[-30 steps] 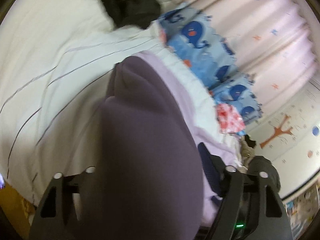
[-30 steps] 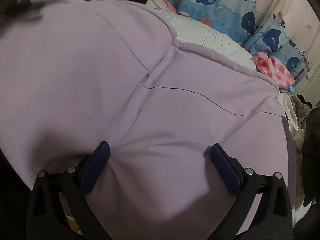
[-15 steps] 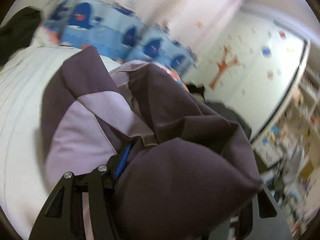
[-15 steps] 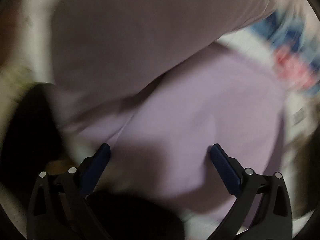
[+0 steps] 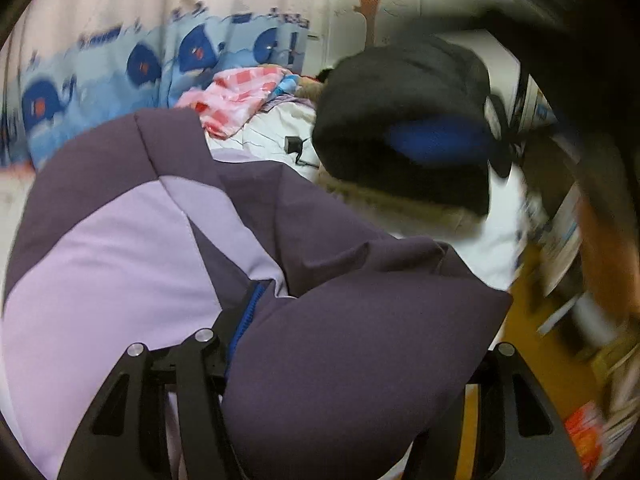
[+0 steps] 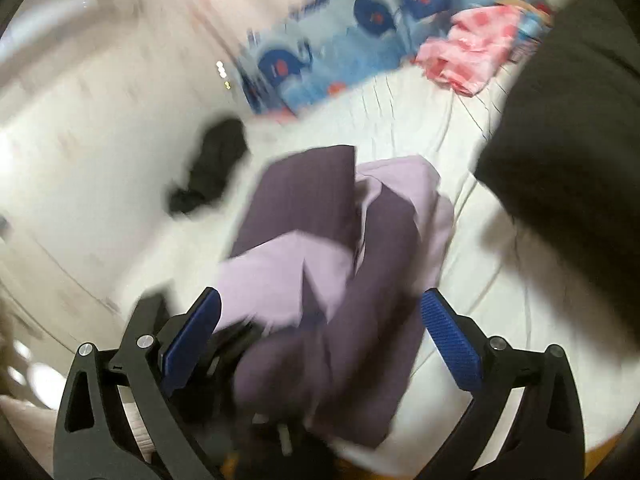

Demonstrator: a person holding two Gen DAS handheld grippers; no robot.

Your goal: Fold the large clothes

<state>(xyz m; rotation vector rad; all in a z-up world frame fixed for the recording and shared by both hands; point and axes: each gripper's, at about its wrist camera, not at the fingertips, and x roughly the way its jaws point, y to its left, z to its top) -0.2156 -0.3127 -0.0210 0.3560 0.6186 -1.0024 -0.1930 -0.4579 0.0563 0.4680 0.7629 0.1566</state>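
The left hand-held gripper (image 5: 320,360) is clamping a bunched fold of the purple jacket (image 5: 132,264), its blue pad just showing beside the fabric. The jacket is lying half folded on the white bed (image 6: 480,272), well short of the whale-print bumper (image 6: 340,44), with the pink checked cloth (image 6: 472,56) against that bumper. The right hand-held gripper (image 6: 320,340) is hovering wide apart over the jacket's near end, gripping nothing. The risk, as I judge it, is that the slick dark sleeve is bulging loosely from the left grip; a quick pull could slip it free and undo the fold.
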